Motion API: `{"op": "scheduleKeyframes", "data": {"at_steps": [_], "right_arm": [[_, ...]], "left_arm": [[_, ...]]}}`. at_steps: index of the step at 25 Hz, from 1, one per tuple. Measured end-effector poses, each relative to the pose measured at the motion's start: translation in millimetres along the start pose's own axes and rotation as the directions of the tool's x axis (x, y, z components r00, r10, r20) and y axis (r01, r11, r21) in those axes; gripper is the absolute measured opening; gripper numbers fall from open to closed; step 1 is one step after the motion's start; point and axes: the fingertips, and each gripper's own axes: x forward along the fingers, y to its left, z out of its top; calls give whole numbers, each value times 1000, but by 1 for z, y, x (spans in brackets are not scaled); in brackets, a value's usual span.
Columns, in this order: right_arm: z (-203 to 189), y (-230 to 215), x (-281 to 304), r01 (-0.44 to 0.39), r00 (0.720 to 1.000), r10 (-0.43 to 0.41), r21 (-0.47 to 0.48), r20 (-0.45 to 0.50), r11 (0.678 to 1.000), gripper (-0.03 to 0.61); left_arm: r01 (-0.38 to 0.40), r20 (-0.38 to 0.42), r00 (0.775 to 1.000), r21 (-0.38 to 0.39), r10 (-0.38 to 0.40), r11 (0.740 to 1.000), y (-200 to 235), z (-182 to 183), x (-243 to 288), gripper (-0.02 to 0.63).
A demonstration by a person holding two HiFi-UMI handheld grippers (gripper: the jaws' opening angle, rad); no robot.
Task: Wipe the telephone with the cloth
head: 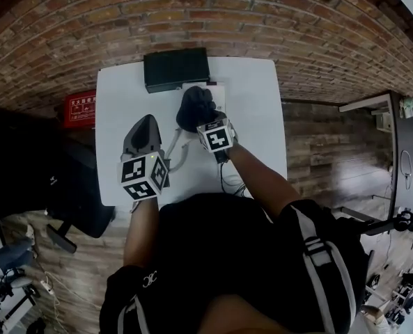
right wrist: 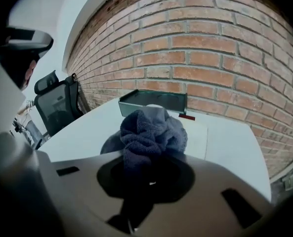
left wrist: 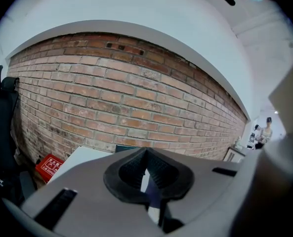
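- The right gripper (head: 203,122) is clamped on the dark cloth (head: 194,106), and the bundle bulges out past the jaws in a loose wad.
- The cloth hangs right over the white telephone (head: 219,96), which sits towards the far side of the white table (head: 115,103), just on the near side of the dark box (head: 176,68) at the far edge.
- The key relation is that the telephone lies straight ahead of the right gripper and below it, on the far side of the jaws, so the wad is already lined up over it.
- From the head view it cannot be told whether the cloth is pressing on the casing or hovering just above it.
- Most of the telephone is hidden under the wad. The strip showing at its right suggests the long side runs near to far, so the likely strokes are away from and towards the person.
- The left gripper (head: 147,120) is on the near left with its jaws drawn together on nothing, well apart from the telephone and pointing at the far edge.
- The right gripper is clearly the nearer one, so the wiping looks like its job.
- A cord (head: 180,147) trails from the telephone towards the near side, between the two grippers, and a low sweep could snag it.
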Motion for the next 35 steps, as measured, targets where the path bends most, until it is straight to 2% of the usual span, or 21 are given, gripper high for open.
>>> {"op": "scheduleKeyframes", "data": {"at_steps": [9, 14, 24, 31, 35], "right_arm": [[-54, 17, -8, -4, 997, -5, -112, -82, 994, 32], [-66, 21, -12, -30, 995, 18, -120, -102, 992, 32], [-22, -16, 8, 74, 997, -74, -33, -13, 997, 32], [27, -41, 36, 136, 991, -136, -50, 8, 990, 32], [41, -45, 41, 138, 990, -137, -111, 18, 984, 32]], "left_arm": [[33, -15, 999, 15, -33, 999, -7, 0, 4, 0], [46, -19, 999, 19, -46, 999, -10, 0, 5, 0], [29, -40, 999, 17, -28, 999, -4, -8, -1, 0], [14, -55, 998, 15, -13, 1000, 0, -14, -2, 0], [14, -58, 998, 14, -13, 1000, -2, -15, -1, 0]]}}
